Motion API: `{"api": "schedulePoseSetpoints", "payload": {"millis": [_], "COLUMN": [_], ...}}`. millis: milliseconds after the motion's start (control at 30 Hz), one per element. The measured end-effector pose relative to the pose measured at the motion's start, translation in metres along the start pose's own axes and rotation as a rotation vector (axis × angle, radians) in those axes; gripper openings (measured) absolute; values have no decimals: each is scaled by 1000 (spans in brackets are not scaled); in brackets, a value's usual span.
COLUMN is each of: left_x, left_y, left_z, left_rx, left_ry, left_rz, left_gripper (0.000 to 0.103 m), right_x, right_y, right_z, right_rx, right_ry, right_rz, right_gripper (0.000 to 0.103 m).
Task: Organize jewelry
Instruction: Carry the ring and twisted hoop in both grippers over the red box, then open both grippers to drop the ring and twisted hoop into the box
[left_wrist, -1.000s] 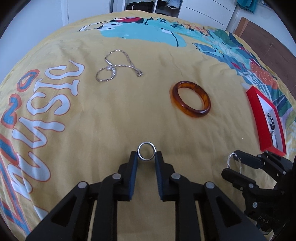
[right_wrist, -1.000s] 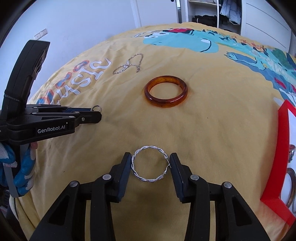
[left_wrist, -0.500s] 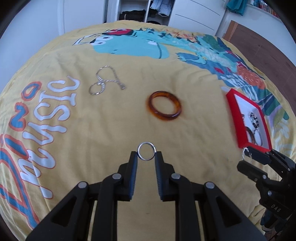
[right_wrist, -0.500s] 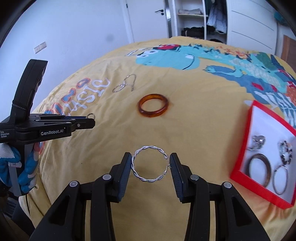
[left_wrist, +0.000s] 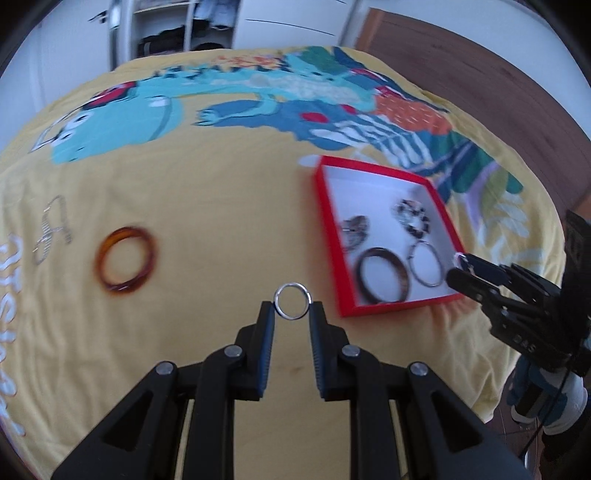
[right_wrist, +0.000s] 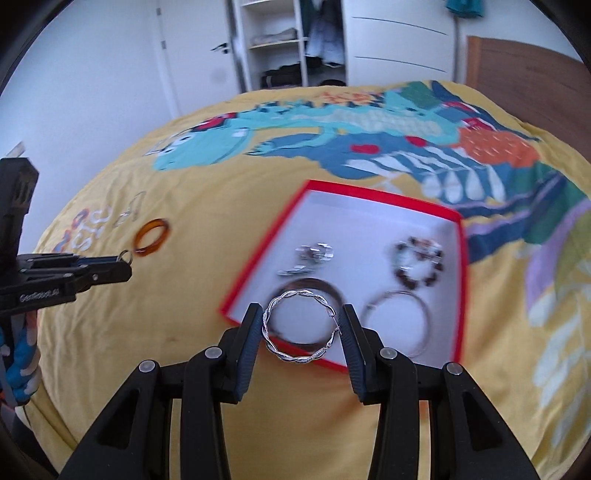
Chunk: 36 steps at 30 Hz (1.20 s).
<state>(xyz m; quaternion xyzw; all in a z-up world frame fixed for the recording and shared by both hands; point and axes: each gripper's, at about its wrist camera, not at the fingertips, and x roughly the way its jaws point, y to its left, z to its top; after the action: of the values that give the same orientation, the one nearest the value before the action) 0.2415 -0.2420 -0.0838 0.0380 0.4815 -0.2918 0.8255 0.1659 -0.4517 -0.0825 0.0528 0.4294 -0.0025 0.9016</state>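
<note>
My left gripper (left_wrist: 291, 306) is shut on a small silver ring (left_wrist: 291, 305) and holds it above the yellow bedspread, left of the red jewelry box (left_wrist: 328, 236). My right gripper (right_wrist: 301, 325) is shut on a twisted silver bracelet (right_wrist: 301, 326) over the near edge of the box (right_wrist: 258, 258). The box holds several pieces: a dark bangle (left_wrist: 382, 275), a thin silver hoop (left_wrist: 426, 267), a beaded bracelet (right_wrist: 417, 266) and a silver clip (right_wrist: 310, 258). An amber bangle (left_wrist: 125, 260) and a silver chain (left_wrist: 50, 230) lie on the bedspread at the left.
The bed is covered by a yellow printed bedspread (left_wrist: 221, 206). A wooden headboard (left_wrist: 480, 74) stands at the right. An open wardrobe (right_wrist: 288, 44) and white walls are behind. The bed edge drops off near the right gripper (left_wrist: 472, 273).
Both grippers have swung to the right toward the red box, still holding their pieces. The box is now close and central; the amber bangle and chain have slid to the left.
</note>
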Motion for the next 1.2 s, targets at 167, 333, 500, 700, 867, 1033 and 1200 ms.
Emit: {"api": "schedulePoseSetpoints", "payload": {"millis": [167, 333, 500, 700, 867, 1033, 1200], "left_x": [32, 68, 93, 109, 114, 113, 106], "left_y": [-47, -73, -86, -86, -82, -79, -76], "left_z": [15, 22, 25, 20, 18, 18, 18], "left_rx": [68, 106, 125, 116, 100, 87, 65], "left_ry": [35, 84, 122, 160, 169, 177, 176], "left_rz": [-51, -52, -48, -37, -34, -29, -35], "left_gripper": [18, 18, 18, 18, 19, 19, 19], "right_x": [19, 41, 54, 63, 66, 67, 62], "right_y": [-40, -57, -64, -64, -62, -60, -60], "right_z": [-4, -7, -8, -7, -7, -8, -9], "right_rx": [45, 55, 63, 39, 14, -15, -1], "right_ry": [32, 63, 83, 94, 112, 138, 147], "right_rz": [-13, -5, 9, 11, 9, 3, 6], "right_gripper": [42, 42, 42, 42, 43, 43, 43]}}
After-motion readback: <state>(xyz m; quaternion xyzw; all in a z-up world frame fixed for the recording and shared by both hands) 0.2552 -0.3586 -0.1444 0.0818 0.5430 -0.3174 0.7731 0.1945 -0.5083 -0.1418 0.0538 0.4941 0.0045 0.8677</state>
